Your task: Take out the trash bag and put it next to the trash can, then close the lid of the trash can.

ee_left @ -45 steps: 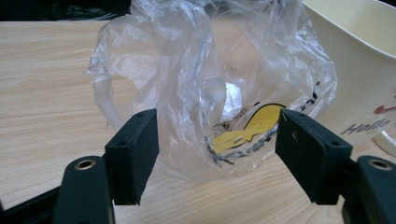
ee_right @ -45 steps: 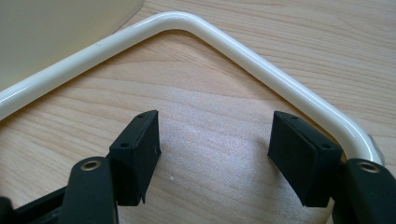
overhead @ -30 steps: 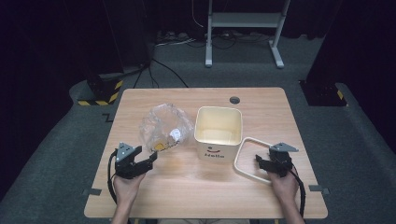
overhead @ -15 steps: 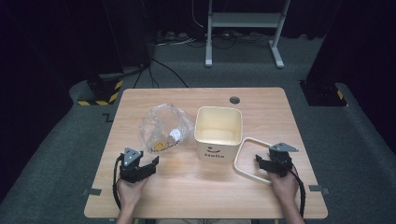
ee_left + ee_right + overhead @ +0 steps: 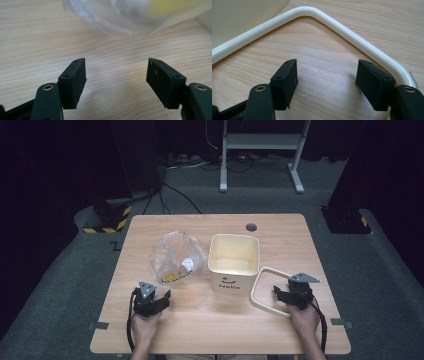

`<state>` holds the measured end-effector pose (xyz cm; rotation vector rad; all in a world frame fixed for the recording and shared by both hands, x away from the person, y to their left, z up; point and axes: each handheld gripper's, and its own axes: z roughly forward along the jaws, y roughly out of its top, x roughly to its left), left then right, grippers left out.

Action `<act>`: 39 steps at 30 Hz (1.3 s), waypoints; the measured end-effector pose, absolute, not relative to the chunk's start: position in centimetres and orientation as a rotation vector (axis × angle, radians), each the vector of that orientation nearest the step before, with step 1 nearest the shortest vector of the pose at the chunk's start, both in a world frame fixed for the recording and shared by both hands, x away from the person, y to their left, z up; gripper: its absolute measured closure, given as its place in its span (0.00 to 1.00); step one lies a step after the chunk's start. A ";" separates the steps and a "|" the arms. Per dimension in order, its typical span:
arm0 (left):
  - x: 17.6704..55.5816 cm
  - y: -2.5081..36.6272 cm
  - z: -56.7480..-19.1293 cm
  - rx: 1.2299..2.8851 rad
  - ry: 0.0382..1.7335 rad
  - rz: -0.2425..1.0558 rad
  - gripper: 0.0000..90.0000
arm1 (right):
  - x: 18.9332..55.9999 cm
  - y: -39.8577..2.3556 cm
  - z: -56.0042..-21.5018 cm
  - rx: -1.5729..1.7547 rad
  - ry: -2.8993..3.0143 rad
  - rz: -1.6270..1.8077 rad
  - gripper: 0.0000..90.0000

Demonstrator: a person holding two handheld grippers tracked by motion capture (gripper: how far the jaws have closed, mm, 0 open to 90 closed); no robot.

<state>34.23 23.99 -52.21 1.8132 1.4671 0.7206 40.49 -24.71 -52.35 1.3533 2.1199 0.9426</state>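
Right now my left gripper (image 5: 161, 301) sits low on the surface (image 5: 210, 330), just in front of the clear plastic bag (image 5: 175, 257), which lies left of the cream bin (image 5: 234, 262); its jaws are spread wide around bare wood, touching nothing. My right gripper (image 5: 280, 295) rests right of the bin, jaws equally spread, one beside the white hoop handle (image 5: 352, 32), gripping nothing.
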 end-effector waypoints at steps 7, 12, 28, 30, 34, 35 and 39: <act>34.5 24.2 -52.5 1.799 1.510 0.746 0.36 | 40.5 -24.7 -52.3 1.357 2.118 0.942 0.37; 34.9 24.3 -52.6 1.799 1.530 0.750 0.36 | 40.5 -24.7 -52.3 1.355 2.118 0.943 0.37; 36.2 24.0 -52.7 1.838 1.566 0.745 0.34 | 40.6 -24.7 -52.4 1.357 2.117 0.944 0.37; 36.3 24.3 -52.7 1.824 1.576 0.713 0.33 | 40.5 -24.6 -52.4 1.363 2.112 0.941 0.37; 36.3 24.4 -52.7 1.826 1.578 0.701 0.32 | 40.5 -24.6 -52.4 1.370 2.105 0.938 0.37; 36.3 24.4 -52.7 1.824 1.580 0.700 0.32 | 40.5 -24.6 -52.4 1.371 2.104 0.938 0.37; 36.3 24.4 -52.7 1.826 1.578 0.703 0.32 | 40.6 -24.6 -52.3 1.371 2.109 0.940 0.38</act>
